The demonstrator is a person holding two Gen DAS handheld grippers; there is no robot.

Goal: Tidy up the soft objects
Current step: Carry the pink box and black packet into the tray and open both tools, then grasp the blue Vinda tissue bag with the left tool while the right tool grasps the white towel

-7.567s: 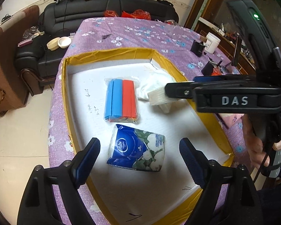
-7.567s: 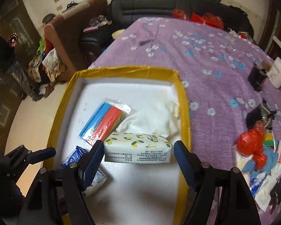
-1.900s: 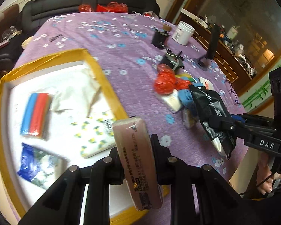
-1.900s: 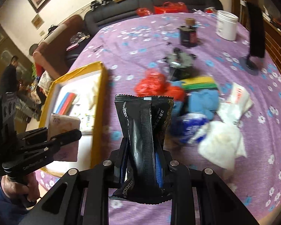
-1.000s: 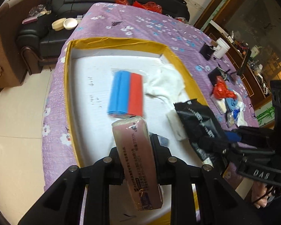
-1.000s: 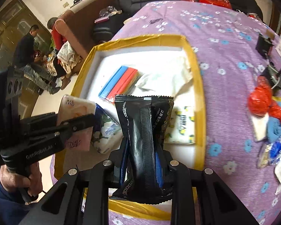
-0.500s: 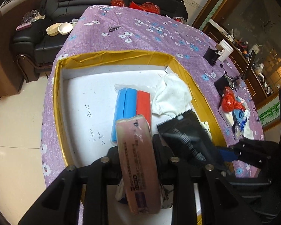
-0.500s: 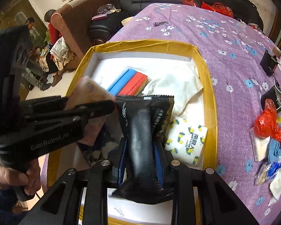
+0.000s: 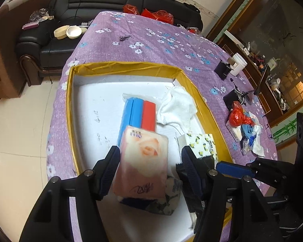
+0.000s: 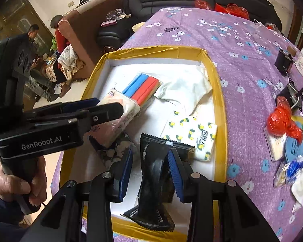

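Two grippers (image 9: 149, 157) (image 10: 150, 159) hovered over the tray (image 9: 131, 67), both parted. Pink pack (image 9: 143, 161) and black pouch (image 10: 153, 173) sat loose between their jaws. Either could slide off the stack.

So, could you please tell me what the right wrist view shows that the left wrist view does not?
Only the right view shows two seated people and the hand holding the left hand-held gripper. Only the left view shows the bowls on the sofa. Both show the yellow tray, the pink pack and the black pouch.
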